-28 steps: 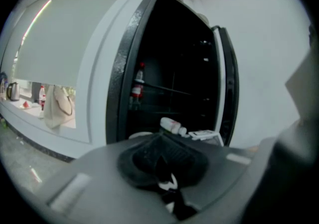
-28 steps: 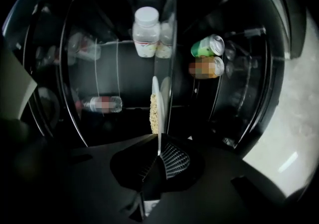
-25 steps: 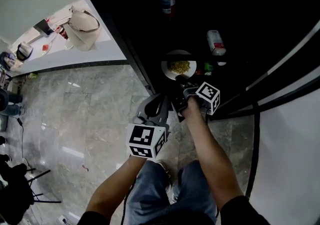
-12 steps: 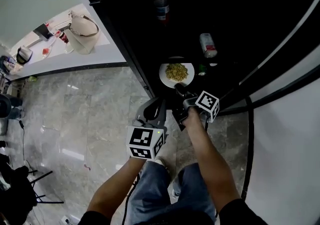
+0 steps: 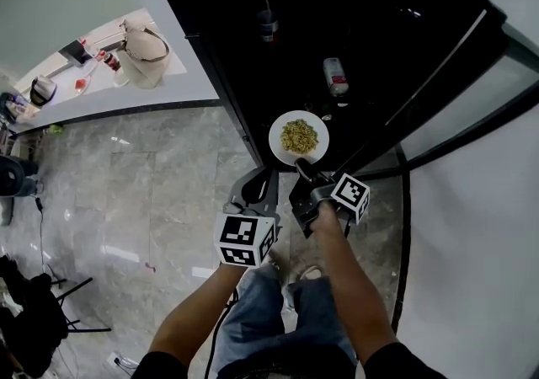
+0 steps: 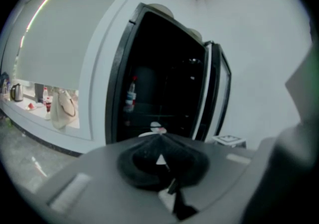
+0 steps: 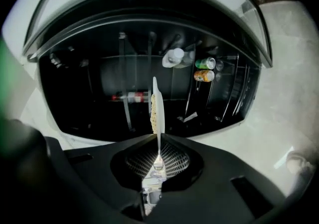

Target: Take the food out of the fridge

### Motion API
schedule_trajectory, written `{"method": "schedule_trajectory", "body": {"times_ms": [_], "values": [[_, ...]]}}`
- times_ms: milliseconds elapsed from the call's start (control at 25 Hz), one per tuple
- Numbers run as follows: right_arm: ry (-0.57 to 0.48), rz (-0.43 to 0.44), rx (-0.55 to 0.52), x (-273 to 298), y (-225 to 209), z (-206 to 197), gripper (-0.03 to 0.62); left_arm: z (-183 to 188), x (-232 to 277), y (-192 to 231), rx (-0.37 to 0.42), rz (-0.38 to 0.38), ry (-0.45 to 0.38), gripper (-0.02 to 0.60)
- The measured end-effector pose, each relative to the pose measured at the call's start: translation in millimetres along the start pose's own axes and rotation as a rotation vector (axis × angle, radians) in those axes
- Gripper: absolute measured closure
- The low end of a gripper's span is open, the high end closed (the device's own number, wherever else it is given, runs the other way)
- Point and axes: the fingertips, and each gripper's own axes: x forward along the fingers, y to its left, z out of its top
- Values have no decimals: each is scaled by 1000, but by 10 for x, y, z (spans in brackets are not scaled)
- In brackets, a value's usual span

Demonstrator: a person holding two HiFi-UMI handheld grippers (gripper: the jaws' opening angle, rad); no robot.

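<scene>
Plate of food (image 5: 298, 137) | pinched in right claw (image 5: 300, 168) | before open fridge (image 5: 387, 49)

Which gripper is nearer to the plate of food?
Right. The right gripper clamps the plate's near rim; the left gripper, shut and empty, sits beside it, clear of the plate.

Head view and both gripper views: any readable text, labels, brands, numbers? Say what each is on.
No text can be read.
Label on the bottle: too blurred.
Print on the cans: too small.
The marker cubes: black-and-white squares only, no letters.
</scene>
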Motion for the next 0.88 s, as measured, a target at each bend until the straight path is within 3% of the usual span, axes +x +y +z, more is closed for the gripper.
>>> {"method": "schedule_trajectory", "body": {"times_ms": [520,880], "values": [[25,4,-44,-947,1541,-383,583,1077,-673,-403,-48,46,-12,580],[39,67,-99,-1292,2554,-562,583,1740,-972,-590,-52,80,-58,581]]}}
